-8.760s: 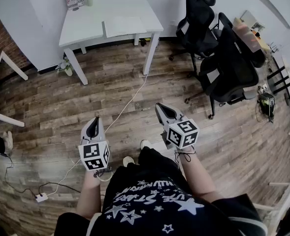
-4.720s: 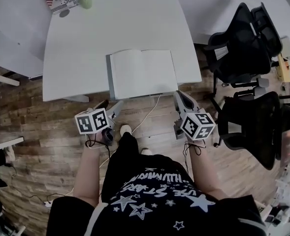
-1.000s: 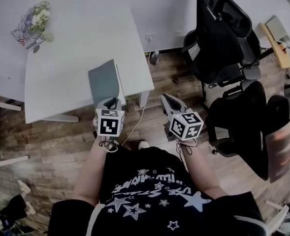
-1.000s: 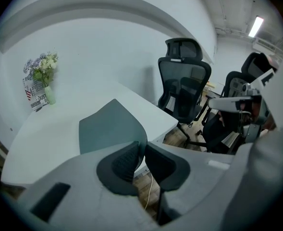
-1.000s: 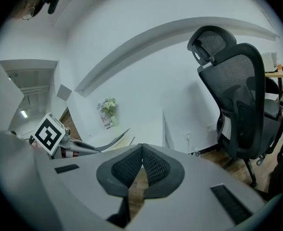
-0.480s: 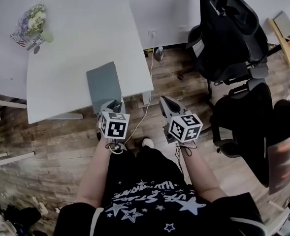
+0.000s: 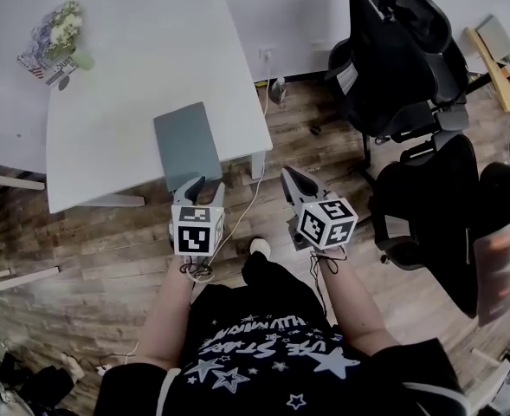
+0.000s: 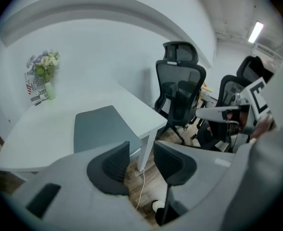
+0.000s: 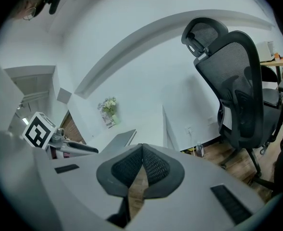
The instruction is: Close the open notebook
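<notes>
Head view: closed grey notebook [image 7: 187, 146] flat on white table [image 7: 133, 76] near your edge, your left gripper [image 7: 201, 186] just beside it, left gripper view – jaws opening, nothing between, right gripper view – your right gripper [image 9: 141, 150] clenched, empty.

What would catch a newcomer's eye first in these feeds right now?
The closed grey notebook lies at the near edge of the white table, with the left tool just off its near end, jaws opening and nothing between them. The right tool hangs shut over the wood floor, and black office chairs crowd the right side.
</notes>
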Demonstrator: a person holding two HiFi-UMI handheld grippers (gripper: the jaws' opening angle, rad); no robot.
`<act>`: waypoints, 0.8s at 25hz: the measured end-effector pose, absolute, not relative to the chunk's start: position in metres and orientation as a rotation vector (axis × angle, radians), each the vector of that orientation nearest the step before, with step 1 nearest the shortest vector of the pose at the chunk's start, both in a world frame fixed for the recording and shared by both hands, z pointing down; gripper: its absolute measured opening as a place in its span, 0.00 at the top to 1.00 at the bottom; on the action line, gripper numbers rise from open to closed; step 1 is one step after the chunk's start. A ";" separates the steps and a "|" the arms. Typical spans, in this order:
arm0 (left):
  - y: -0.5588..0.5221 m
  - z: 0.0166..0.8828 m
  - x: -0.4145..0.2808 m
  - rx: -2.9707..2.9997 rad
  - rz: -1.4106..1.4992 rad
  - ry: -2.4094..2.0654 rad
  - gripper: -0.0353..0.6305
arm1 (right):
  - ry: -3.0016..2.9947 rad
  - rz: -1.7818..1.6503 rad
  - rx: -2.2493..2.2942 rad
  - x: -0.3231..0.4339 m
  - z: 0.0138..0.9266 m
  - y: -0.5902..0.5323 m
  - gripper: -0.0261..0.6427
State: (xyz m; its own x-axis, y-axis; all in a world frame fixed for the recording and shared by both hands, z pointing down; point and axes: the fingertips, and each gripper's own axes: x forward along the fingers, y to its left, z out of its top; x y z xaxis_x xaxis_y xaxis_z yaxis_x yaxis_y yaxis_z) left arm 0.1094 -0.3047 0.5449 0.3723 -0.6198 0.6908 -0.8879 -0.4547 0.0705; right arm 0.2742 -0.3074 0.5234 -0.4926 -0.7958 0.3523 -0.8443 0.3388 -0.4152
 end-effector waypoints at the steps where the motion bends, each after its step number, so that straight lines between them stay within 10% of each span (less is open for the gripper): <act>1: -0.299 0.537 0.106 2.209 0.780 -1.315 0.70 | -2.501 0.851 1.534 0.272 0.520 -0.304 0.96; 20: -0.135 0.465 -0.038 2.239 0.497 -1.505 0.81 | -2.618 0.612 1.471 0.161 0.442 -0.170 0.96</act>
